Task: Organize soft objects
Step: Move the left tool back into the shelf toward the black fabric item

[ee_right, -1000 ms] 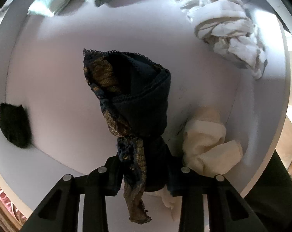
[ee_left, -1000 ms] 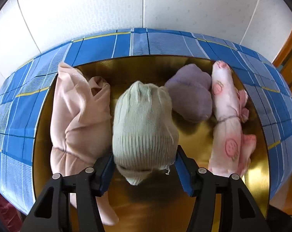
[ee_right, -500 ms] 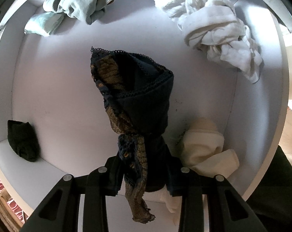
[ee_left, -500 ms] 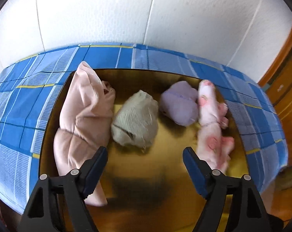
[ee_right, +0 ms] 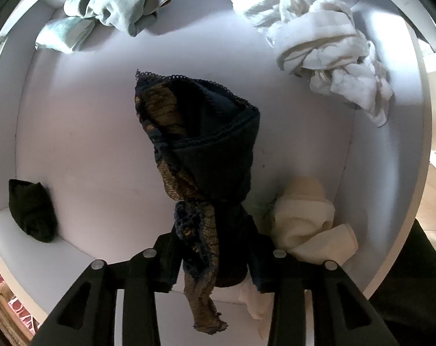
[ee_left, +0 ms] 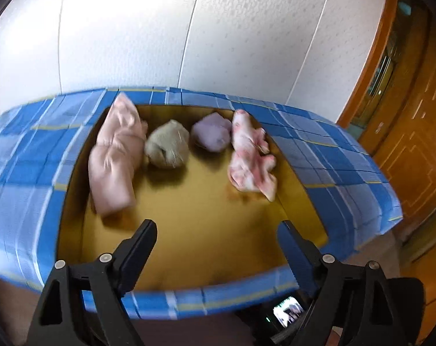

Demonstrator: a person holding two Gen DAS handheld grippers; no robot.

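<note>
Right wrist view: dark lace-trimmed garment (ee_right: 206, 155) dangling over white bin's (ee_right: 391, 155) middle, right gripper (ee_right: 215, 256) grasping its bunched end, jaws opening. Judged mid-transfer; left gripper (ee_left: 215, 248) released, opening, empty above gold tray's (ee_left: 189, 219) near edge. Next: carry across without snagging.

The left wrist view looks slantwise down from a little way off at a gold-lined box (ee_left: 189, 219) against a white wall (ee_left: 189, 28). The right wrist view faces straight down, close over a white bin (ee_right: 88, 150); the views share nothing
</note>
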